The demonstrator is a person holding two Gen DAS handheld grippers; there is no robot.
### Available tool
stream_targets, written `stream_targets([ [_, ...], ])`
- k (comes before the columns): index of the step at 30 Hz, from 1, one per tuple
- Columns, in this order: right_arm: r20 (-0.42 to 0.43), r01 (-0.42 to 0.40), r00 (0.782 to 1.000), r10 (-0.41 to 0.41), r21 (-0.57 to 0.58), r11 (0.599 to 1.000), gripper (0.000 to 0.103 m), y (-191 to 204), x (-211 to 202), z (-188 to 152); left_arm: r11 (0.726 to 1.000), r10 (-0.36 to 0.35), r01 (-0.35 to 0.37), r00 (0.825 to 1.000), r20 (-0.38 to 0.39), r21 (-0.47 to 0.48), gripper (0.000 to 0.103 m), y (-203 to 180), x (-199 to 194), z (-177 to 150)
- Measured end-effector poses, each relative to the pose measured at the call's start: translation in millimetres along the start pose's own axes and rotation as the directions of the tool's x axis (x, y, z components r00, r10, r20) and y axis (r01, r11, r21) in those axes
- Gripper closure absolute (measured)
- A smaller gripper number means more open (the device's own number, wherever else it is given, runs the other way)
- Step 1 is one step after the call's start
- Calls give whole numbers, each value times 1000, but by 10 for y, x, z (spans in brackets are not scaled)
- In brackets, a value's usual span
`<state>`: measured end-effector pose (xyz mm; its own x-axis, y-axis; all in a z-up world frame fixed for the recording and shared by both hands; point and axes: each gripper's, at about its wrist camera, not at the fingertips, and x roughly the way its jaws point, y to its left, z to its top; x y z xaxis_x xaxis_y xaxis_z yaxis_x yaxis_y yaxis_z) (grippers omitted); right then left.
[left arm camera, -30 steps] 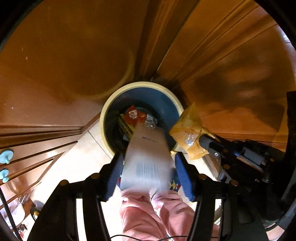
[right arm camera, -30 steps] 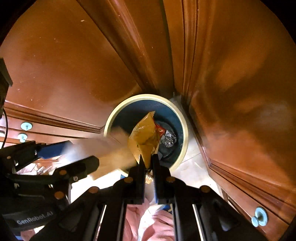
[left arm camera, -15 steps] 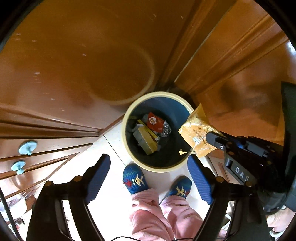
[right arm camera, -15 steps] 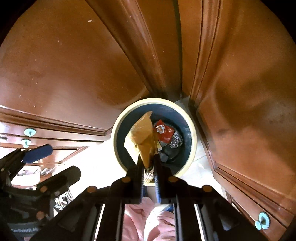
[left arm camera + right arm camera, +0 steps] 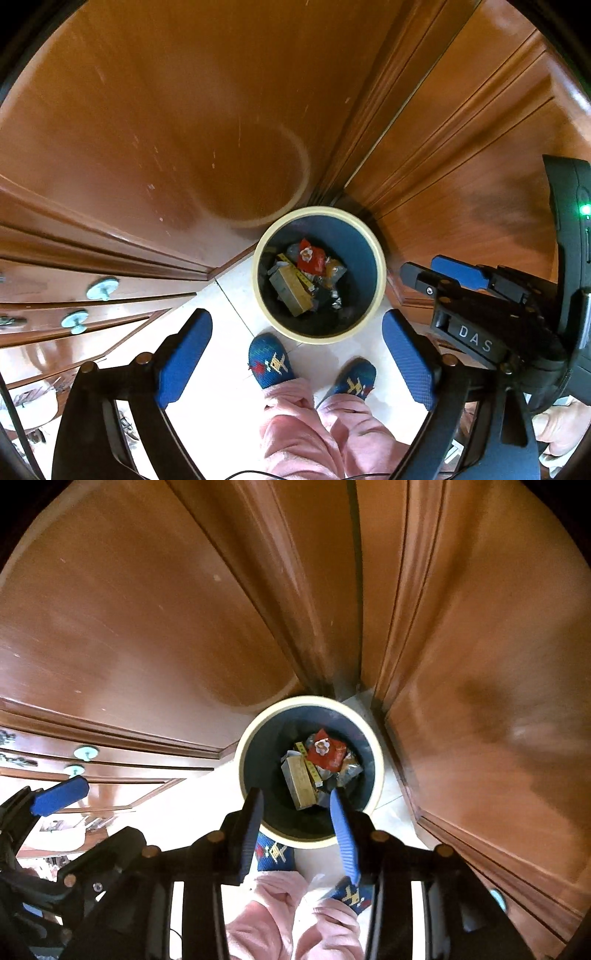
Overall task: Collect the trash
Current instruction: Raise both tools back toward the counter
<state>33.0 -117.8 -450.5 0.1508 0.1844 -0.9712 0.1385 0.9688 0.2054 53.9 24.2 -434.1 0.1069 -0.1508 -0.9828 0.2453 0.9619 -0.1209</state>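
Left wrist view: your left gripper (image 5: 295, 350) gapes wide, empty, above the trash bin (image 5: 380, 291) at frame centre. Your right gripper (image 5: 297, 812) is parted, holding nothing; cardboard box (image 5: 301, 781) and red wrapper (image 5: 327, 755) lie inside.

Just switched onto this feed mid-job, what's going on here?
A person in pink trousers stands over a round bin in a wooden cabinet corner, one gripper in each hand. The left gripper and right gripper are both open and empty above it. Inside lie a tan box, a red packet and foil wrappers.
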Motion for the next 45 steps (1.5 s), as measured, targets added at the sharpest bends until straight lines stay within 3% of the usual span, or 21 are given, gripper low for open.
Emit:
stream_targets([
  [13, 81, 1, 997, 2, -30, 1000, 65, 100, -1167, 75, 1000, 4, -4, 993, 115, 0, 11, -237, -1247, 96],
  [22, 217, 15, 976, 6, -93, 996, 65, 222, -2309, 160, 1000, 8, -6, 973, 232, -13, 11, -429, -2274, 135],
  [29, 322, 48, 947, -11, -108, 993, 65, 247, -3039, 201, 1000, 29, -29, 939, 341, -7, 11, -599, -2976, 174],
  [36, 431, 102, 902, -32, -140, 985, 65, 375, -3630, 305, 999, 43, -41, 900, 434, -15, 11, -725, -3490, 239],
  [45, 512, 140, 858, -32, -173, 975, 65, 578, -4019, 599, 998, 63, -58, 852, 520, -26, 11, -709, -4039, 473],
])
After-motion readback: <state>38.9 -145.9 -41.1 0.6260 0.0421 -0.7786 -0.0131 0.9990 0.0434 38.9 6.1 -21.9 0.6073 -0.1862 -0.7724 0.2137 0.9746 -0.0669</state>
